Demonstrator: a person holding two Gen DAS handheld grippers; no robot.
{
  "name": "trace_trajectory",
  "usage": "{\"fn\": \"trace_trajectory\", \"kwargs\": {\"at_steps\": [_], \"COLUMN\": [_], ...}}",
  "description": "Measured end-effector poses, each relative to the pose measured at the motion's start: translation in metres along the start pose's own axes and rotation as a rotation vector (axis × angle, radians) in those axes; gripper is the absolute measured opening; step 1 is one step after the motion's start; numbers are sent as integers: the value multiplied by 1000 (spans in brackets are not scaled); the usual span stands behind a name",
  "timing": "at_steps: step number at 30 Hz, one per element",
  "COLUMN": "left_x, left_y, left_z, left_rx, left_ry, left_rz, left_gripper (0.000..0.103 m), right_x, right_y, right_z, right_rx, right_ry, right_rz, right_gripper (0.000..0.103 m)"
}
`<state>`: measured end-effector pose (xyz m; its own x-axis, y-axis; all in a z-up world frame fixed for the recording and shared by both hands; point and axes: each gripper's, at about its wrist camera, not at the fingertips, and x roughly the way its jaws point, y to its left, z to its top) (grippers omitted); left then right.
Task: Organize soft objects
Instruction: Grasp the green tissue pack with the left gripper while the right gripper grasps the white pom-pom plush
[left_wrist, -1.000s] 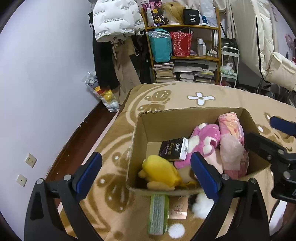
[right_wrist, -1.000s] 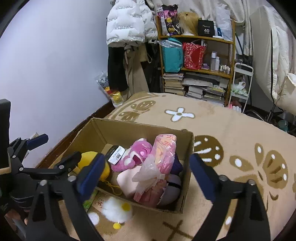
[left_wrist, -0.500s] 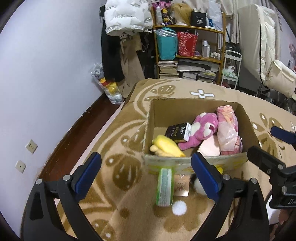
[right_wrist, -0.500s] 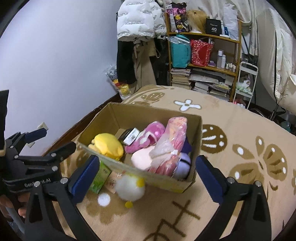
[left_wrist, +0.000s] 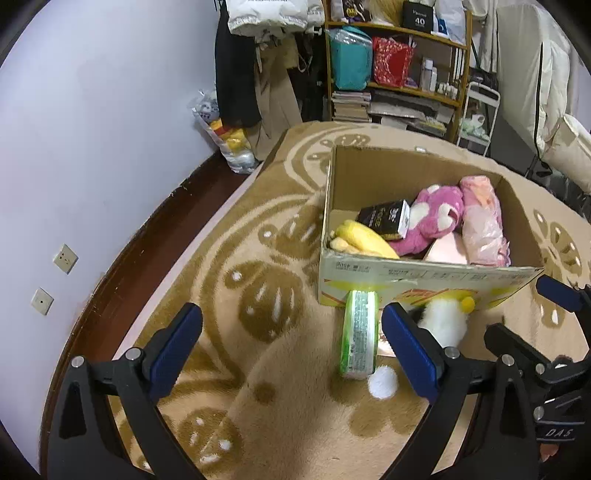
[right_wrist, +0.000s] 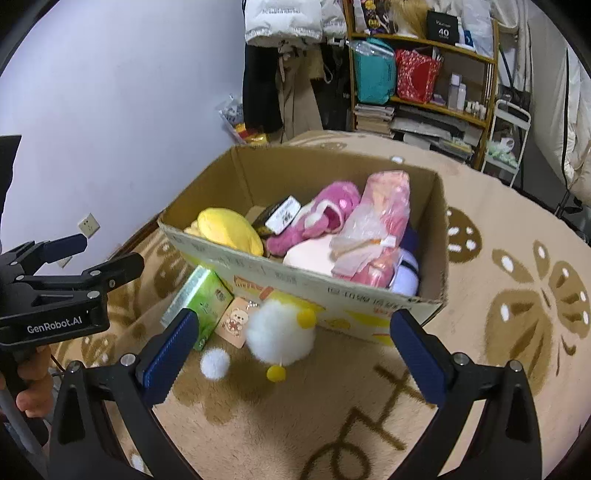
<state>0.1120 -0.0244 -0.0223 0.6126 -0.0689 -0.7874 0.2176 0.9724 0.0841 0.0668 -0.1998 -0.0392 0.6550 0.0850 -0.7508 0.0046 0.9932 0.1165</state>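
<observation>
A cardboard box (left_wrist: 424, 275) (right_wrist: 441, 221) on the rug holds a yellow plush (right_wrist: 229, 229), a pink plush (left_wrist: 432, 218), a pink bagged bundle (right_wrist: 384, 221) and a black packet (left_wrist: 388, 219). In front of the box lie a green tissue pack (left_wrist: 358, 332) (right_wrist: 201, 301), a white fluffy plush with yellow pom-poms (right_wrist: 280, 334) (left_wrist: 443, 321) and a small card (right_wrist: 234, 321). My left gripper (left_wrist: 291, 347) is open and empty, short of the tissue pack. My right gripper (right_wrist: 291, 345) is open and empty, just above the white plush.
A patterned beige rug (right_wrist: 517, 295) covers the floor. The lilac wall (left_wrist: 92, 129) and dark wood floor strip lie to the left. A cluttered shelf (left_wrist: 399, 62), hanging clothes and a white cart (left_wrist: 476, 110) stand behind the box.
Both grippers have pulled back and away from the box. The tissue pack and the white plush in front of the box now show fully. Both grippers stay open.
</observation>
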Motion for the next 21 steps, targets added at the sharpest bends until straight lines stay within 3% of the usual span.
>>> {"fn": "trace_trajectory", "kwargs": {"at_steps": [21], "left_x": [55], "left_y": [-26], "left_z": [0], "left_rx": [71], "left_ry": [102], "left_rz": [-29], "left_gripper": [97], "right_x": [61], "right_y": [-1], "right_z": [-8], "right_rx": [27], "right_ry": [123], "right_rz": [15], "right_gripper": [103]}}
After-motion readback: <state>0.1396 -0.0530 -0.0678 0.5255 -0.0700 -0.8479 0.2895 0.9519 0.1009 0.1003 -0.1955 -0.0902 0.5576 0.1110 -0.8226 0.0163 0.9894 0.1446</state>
